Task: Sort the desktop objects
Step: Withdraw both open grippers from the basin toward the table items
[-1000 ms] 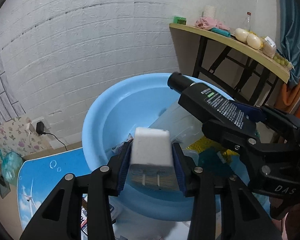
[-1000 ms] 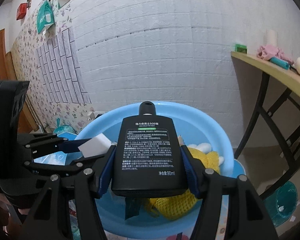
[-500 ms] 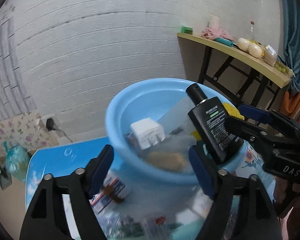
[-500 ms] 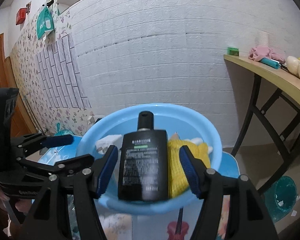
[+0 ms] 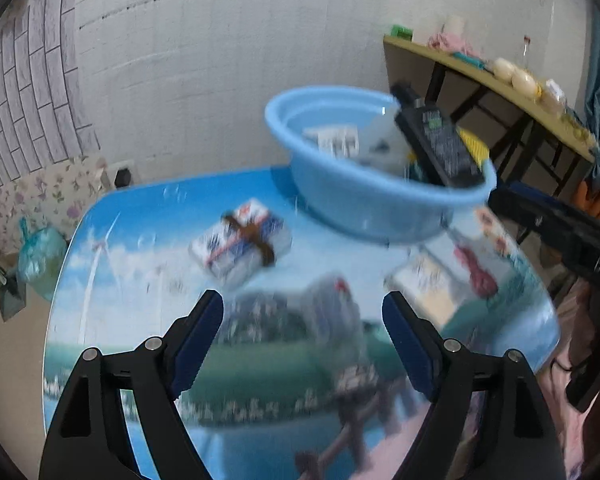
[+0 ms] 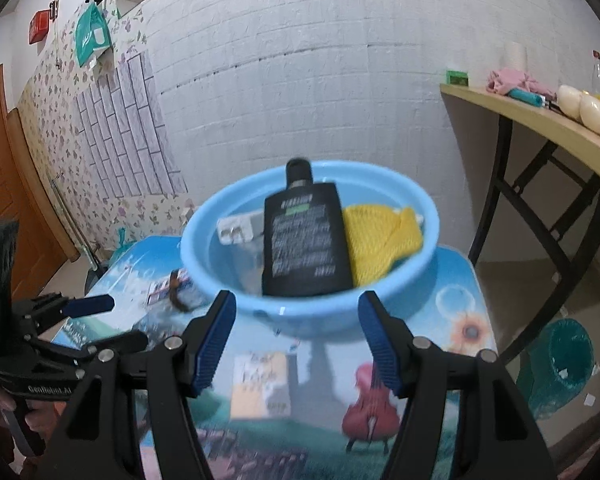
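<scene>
Both claws released: left gripper [image 5: 302, 316] and right gripper [image 6: 294, 320] empty above table [image 6: 460, 276]. Bottle [image 6: 306, 240] leaning inside basin [image 6: 312, 316] at far table edge; wrapped pack [image 5: 240, 246] near table centre.

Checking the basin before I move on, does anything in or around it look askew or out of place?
The black bottle does not lie flat: it leans tilted in the blue basin, base near the front rim, cap raised toward the back. A banded packet still lies on the table outside the basin. Nothing looks spilled.
</scene>
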Available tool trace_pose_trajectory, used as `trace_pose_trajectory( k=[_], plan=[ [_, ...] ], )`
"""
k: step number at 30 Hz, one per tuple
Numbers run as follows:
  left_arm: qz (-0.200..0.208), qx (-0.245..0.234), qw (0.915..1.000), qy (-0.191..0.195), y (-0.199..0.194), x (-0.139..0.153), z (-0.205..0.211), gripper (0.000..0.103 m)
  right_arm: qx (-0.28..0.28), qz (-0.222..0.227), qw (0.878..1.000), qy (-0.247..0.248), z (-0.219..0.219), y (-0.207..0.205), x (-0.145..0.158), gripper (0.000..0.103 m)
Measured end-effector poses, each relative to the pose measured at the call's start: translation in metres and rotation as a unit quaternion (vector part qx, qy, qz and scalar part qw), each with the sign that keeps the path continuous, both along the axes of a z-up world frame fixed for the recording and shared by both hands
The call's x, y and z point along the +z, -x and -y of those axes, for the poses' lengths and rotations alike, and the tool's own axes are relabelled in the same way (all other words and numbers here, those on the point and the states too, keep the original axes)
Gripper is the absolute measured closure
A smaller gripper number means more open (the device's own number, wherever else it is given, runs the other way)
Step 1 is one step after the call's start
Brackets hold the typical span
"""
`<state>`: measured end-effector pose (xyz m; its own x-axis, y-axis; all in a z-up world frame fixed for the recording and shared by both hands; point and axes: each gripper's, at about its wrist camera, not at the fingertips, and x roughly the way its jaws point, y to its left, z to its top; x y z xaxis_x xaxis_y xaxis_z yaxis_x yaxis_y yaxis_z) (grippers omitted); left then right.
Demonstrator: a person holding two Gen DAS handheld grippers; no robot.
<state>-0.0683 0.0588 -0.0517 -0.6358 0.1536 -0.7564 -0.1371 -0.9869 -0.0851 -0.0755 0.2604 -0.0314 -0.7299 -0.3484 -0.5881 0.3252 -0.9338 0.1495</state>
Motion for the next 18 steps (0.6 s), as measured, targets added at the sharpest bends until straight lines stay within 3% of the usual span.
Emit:
trace_pose_trajectory(
  k=[8,18],
  plan=[
    [0.017,0.013,0.9997,-0.008,-0.03,-0.014,0.012,0.021,0.01,0.048,0.999,-0.014,0.009,-0.023,-0.026,0.039],
    [0.019,0.01,0.9997,-0.011,-0.039,-0.016,0.013,0.021,0.008,0.068,0.997,-0.024,0.012,-0.036,-0.039,0.04]
  ],
)
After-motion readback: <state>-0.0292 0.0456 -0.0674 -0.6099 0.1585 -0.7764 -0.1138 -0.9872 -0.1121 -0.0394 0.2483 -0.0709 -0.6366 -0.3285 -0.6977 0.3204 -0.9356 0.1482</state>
